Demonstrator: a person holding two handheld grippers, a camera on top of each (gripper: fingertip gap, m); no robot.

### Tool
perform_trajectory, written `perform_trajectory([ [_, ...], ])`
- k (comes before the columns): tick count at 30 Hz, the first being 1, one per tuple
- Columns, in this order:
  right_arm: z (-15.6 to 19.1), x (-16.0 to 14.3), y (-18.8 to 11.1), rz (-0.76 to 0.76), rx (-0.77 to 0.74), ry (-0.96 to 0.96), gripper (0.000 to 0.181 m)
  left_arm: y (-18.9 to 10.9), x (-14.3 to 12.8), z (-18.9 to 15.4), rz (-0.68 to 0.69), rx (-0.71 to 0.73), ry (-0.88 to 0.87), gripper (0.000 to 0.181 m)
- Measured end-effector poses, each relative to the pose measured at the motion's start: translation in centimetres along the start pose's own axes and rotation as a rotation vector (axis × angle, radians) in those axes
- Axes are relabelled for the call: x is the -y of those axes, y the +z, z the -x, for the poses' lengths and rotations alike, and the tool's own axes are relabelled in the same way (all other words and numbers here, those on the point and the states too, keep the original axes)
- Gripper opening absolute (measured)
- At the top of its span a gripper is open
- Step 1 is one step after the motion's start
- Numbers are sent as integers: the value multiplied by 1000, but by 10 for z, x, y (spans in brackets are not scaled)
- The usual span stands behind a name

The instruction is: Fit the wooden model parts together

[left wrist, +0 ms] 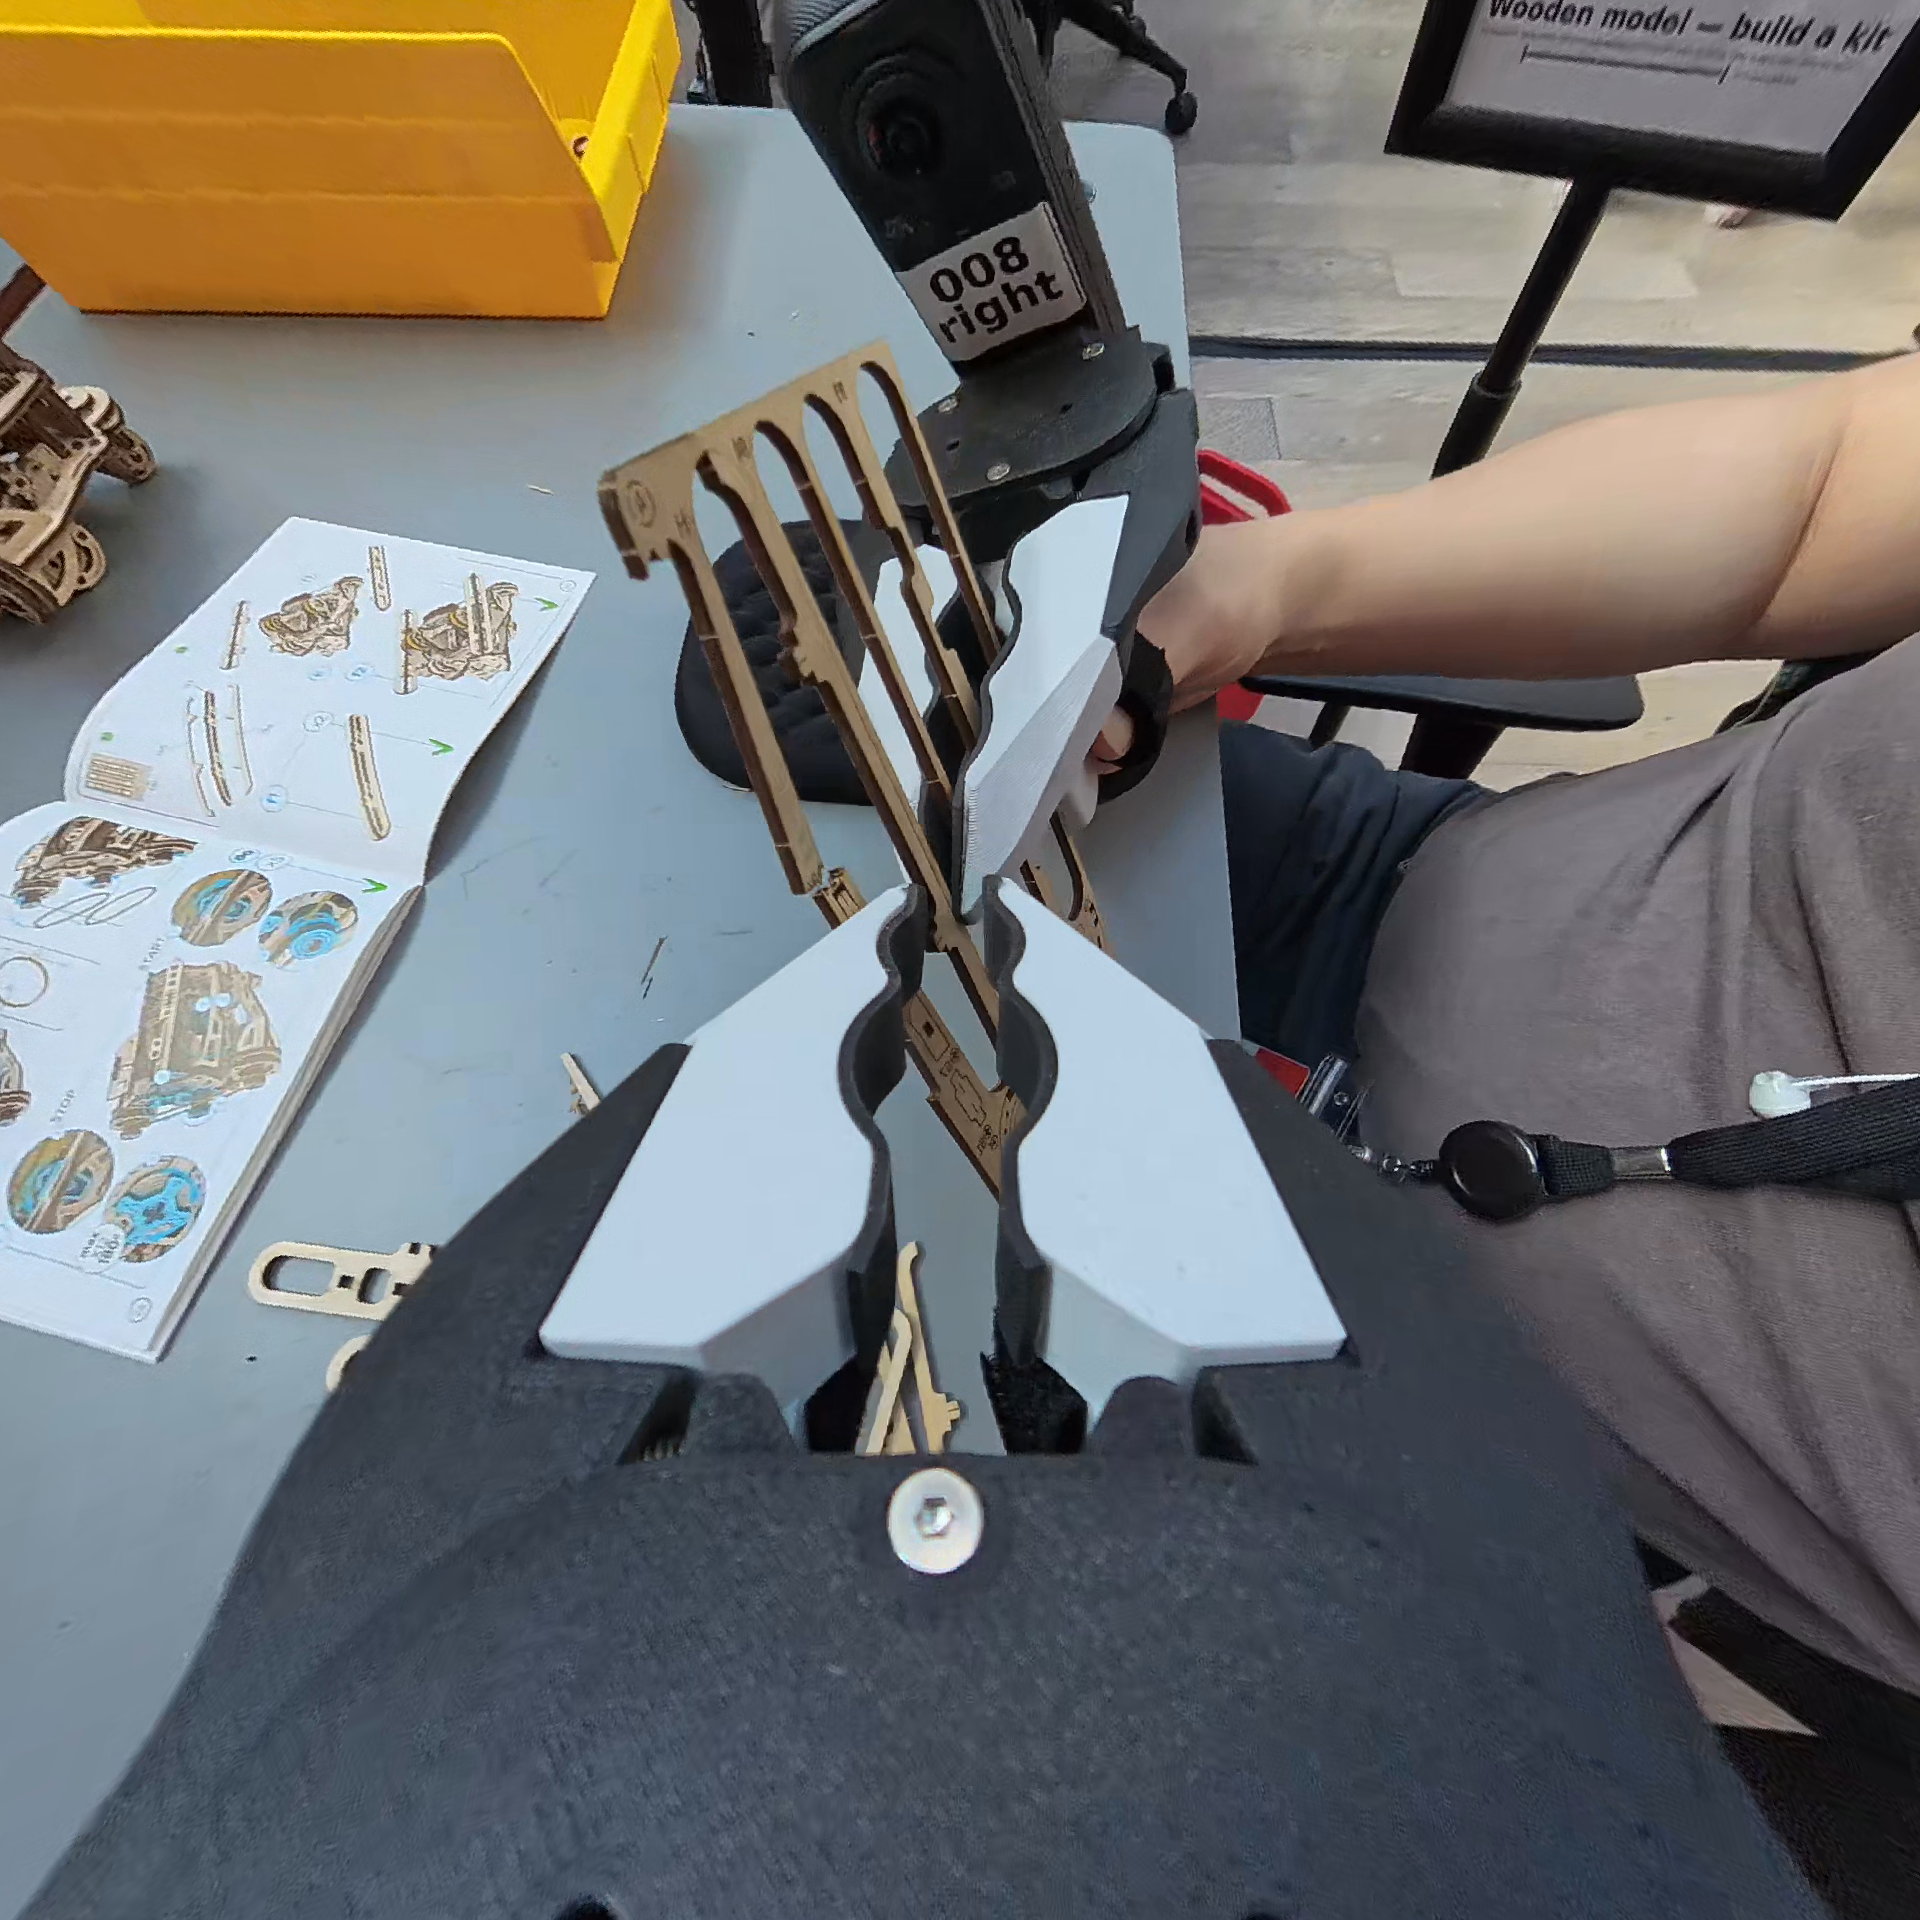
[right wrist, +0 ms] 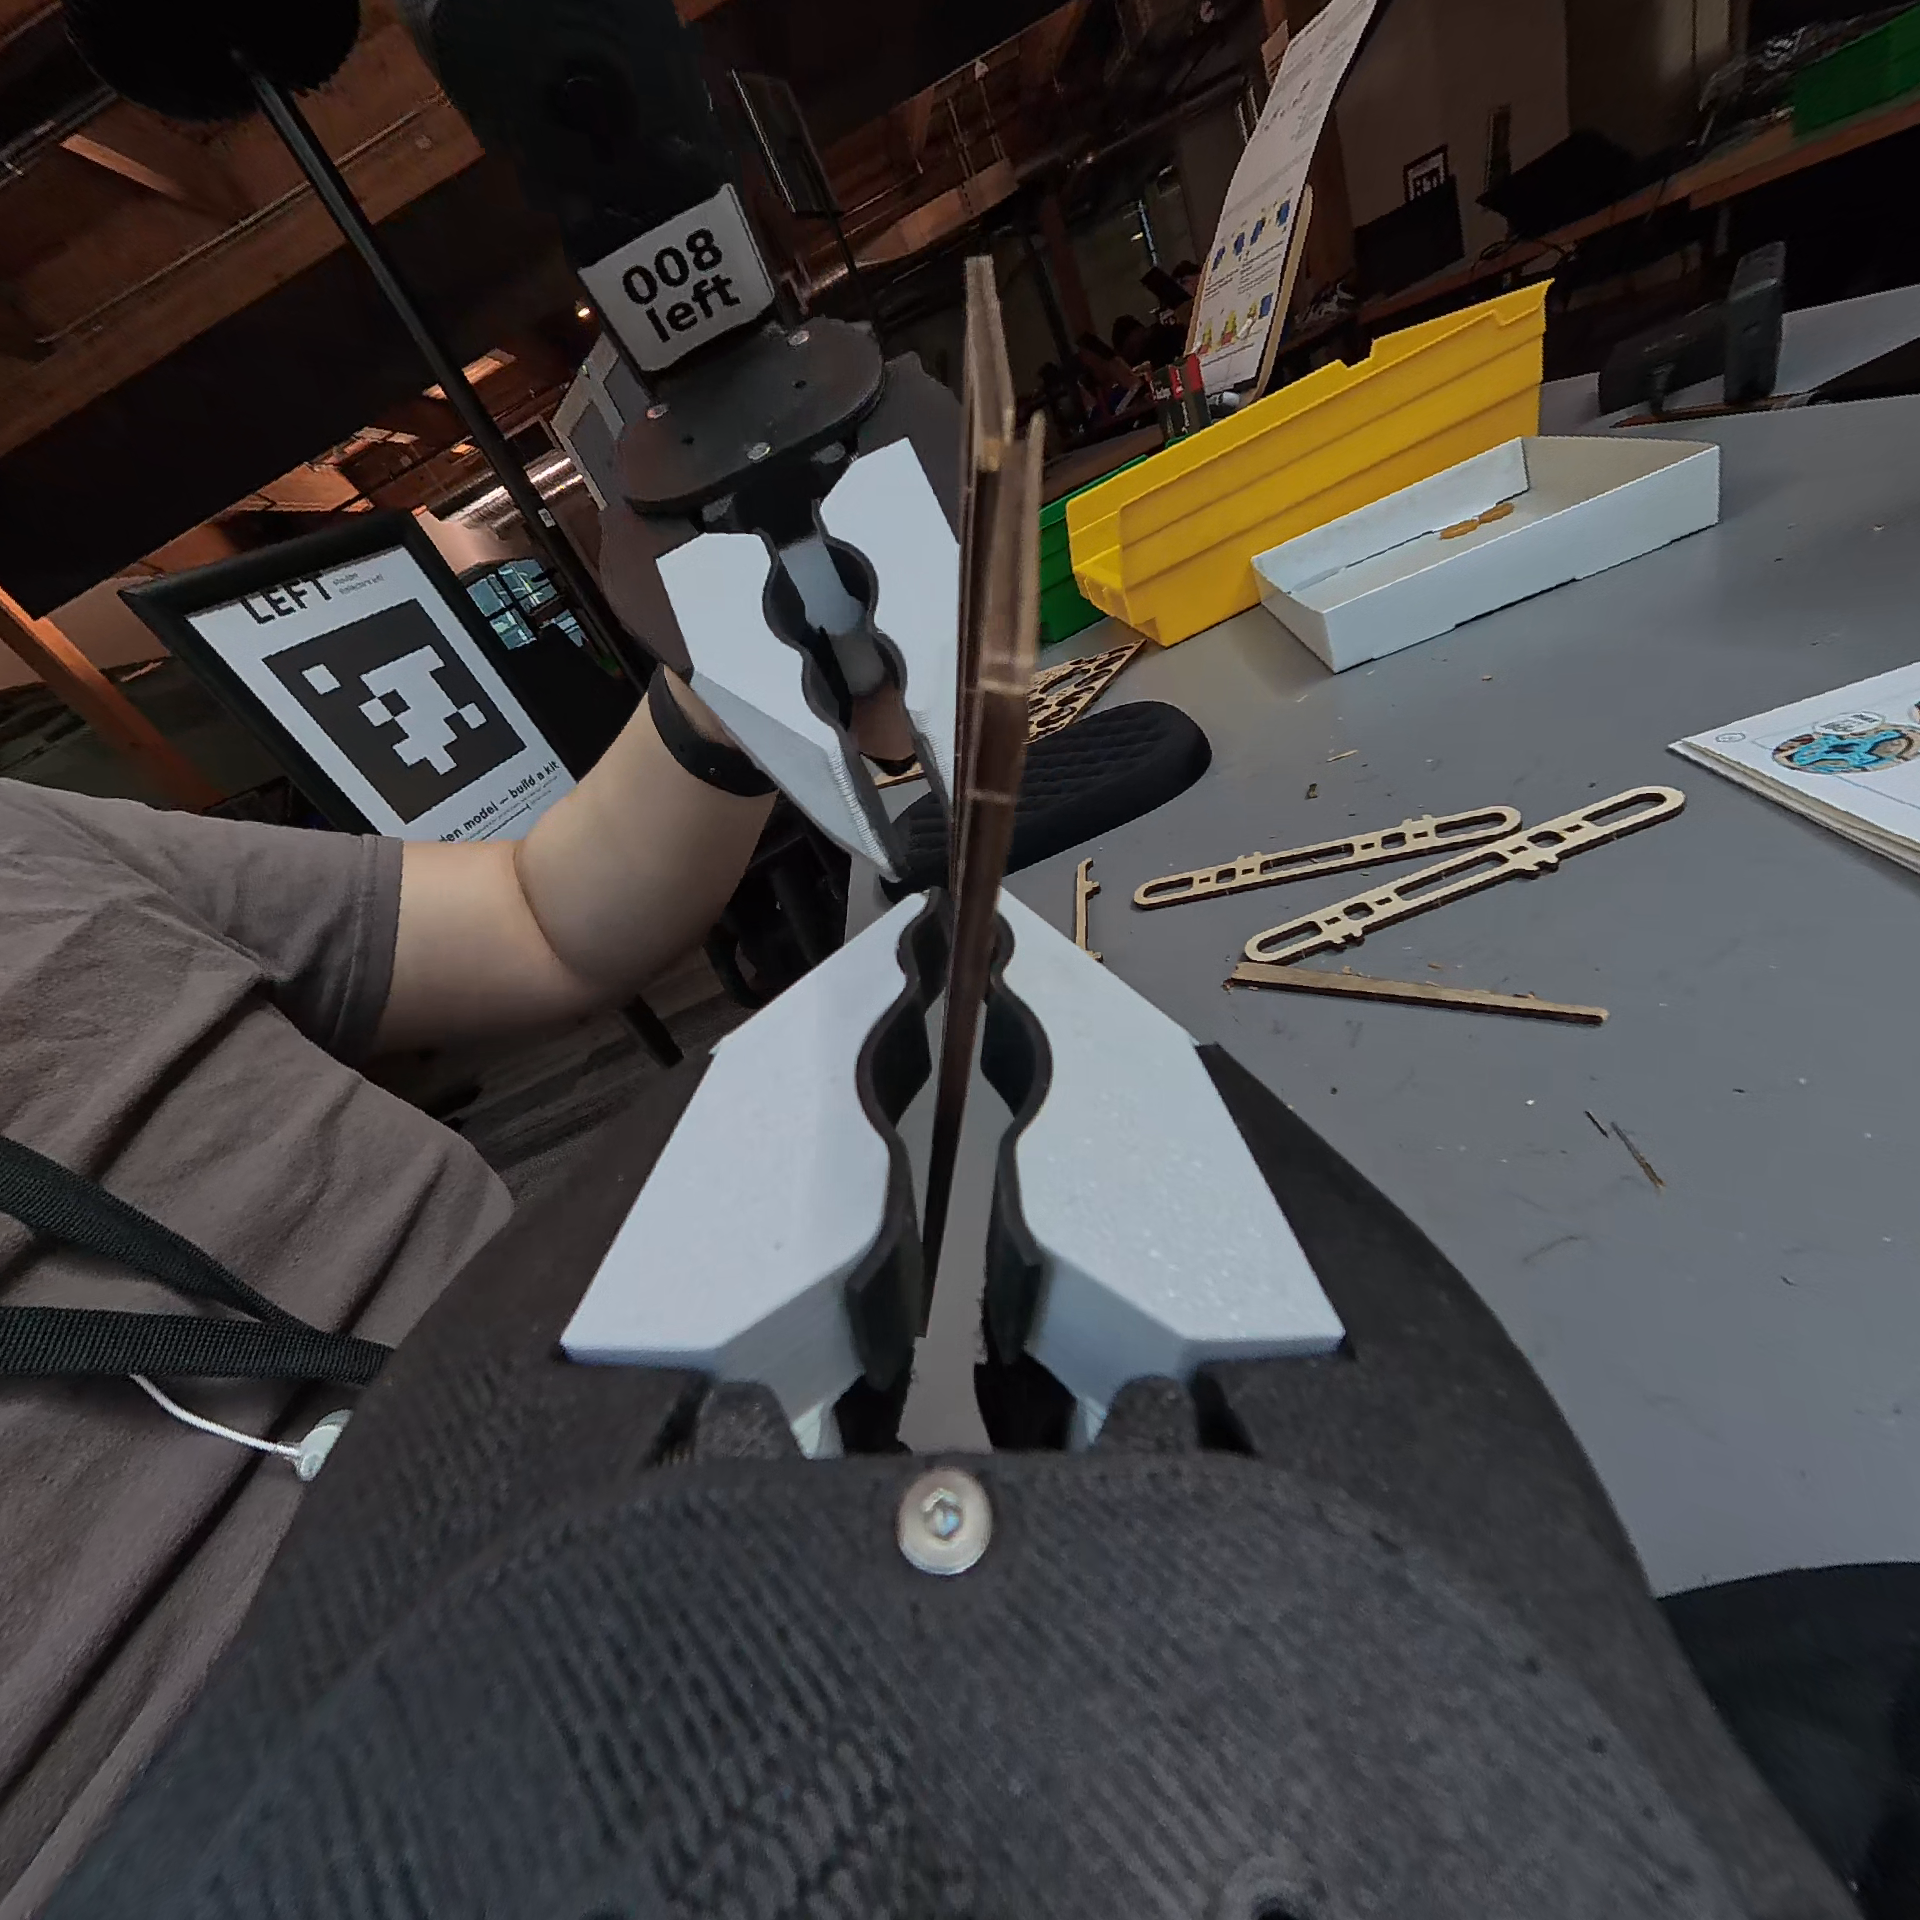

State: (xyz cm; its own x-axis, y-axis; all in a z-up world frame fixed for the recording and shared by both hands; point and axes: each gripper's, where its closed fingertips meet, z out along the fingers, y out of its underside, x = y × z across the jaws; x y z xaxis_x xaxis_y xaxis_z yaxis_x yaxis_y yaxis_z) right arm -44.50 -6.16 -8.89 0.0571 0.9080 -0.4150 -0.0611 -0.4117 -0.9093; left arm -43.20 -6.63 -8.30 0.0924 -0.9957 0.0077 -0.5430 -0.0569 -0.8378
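Observation:
A thin laser-cut wooden sheet [left wrist: 649,509] with long bars cut in it stands tilted above the grey table [left wrist: 520,644]. My right gripper [right wrist: 964,925] is shut on the sheet's lower end, and the sheet [right wrist: 987,582] shows edge-on between its fingers. It reaches in from the top of the left wrist view [left wrist: 966,873]. My left gripper [left wrist: 953,904] meets the sheet from the other side, its tips closed on one thin bar. It also shows in the right wrist view [right wrist: 904,842], with its tips against the sheet's face.
Two slotted wooden strips [right wrist: 1320,857] [right wrist: 1455,883] and a thin stick [right wrist: 1413,992] lie loose. An open instruction booklet [left wrist: 260,883], a built wooden model [left wrist: 52,488], a yellow bin [left wrist: 312,156], a white tray [right wrist: 1486,540] and a black wrist rest [right wrist: 1091,769] share the table. The person's arm [left wrist: 1507,551] is at the right. Only a small space, under 4 cm, lies between the two pairs of fingers.

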Motion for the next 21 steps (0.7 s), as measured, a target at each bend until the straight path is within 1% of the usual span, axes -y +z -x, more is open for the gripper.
perform_trajectory([
  [2, 0, 1, -1, -9, 2, 0, 0, 1, 1, 2, 28, 55, 41, 6],
  [5, -3, 2, -1, -17, -24, -3, 0, 3, 1, 6, 60, 141, -17, 6],
  [6, -4, 3, -2, -23, -31, -9, 0, 3, 2, 6, 55, 156, -37, 7],
  [7, -3, 4, -3, -31, -34, -17, 0, 3, 4, 9, 40, 184, -46, 0],
  [10, -1, 10, -6, -72, -22, -17, 0, 3, 11, 10, -36, 232, -60, 2],
  [12, -1, 12, -8, -88, -14, -14, 0, 5, 15, 4, -77, 204, -22, 12],
  [14, 4, 13, -9, -98, 16, -18, 0, 2, 17, -1, -106, 135, 11, 13],
  [16, 6, 12, -8, -87, 25, -35, 0, 0, 15, -5, -93, 52, 15, 14],
  [17, 8, 11, -8, -84, 30, -46, 0, -1, 15, -8, -88, 22, 43, 15],
  [18, 10, 12, -8, -88, 36, -56, 0, -2, 16, -9, -89, 9, 88, 14],
  [20, 11, 13, -9, -97, 40, -58, 0, -1, 16, -13, -84, -6, 165, 21],
  [21, 12, 13, -10, -99, 45, -61, 0, -1, 16, -14, -81, -12, 197, 19],
])
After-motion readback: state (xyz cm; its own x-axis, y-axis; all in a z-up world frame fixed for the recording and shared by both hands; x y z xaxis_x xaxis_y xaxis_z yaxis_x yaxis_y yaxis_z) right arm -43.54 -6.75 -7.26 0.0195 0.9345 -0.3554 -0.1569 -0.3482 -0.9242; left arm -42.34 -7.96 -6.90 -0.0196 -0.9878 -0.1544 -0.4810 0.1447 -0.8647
